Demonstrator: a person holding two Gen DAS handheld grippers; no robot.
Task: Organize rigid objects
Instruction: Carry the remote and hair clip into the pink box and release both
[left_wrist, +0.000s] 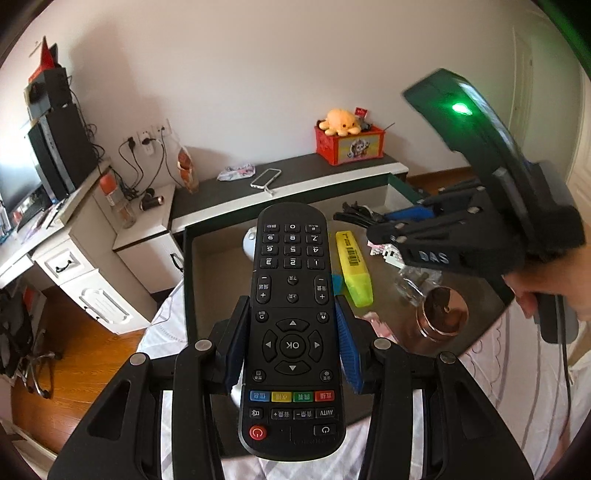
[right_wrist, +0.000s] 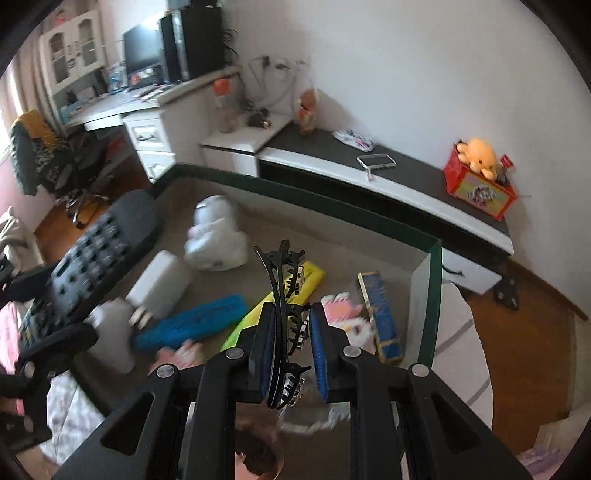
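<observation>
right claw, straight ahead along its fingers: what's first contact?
Probably the yellow highlighter. The right claw is shut on the black hair clip, whose tip overlaps the highlighter lying in the open box. Past that is bare box floor. Depth is unclear in the fisheye view, so this is a guess.

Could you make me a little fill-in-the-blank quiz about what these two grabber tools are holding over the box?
1. The left gripper holds a black ____.
2. The right gripper has a black hair ____ between its pads.
3. The highlighter in the box is ____.

Missing words: remote control; clip; yellow
</observation>
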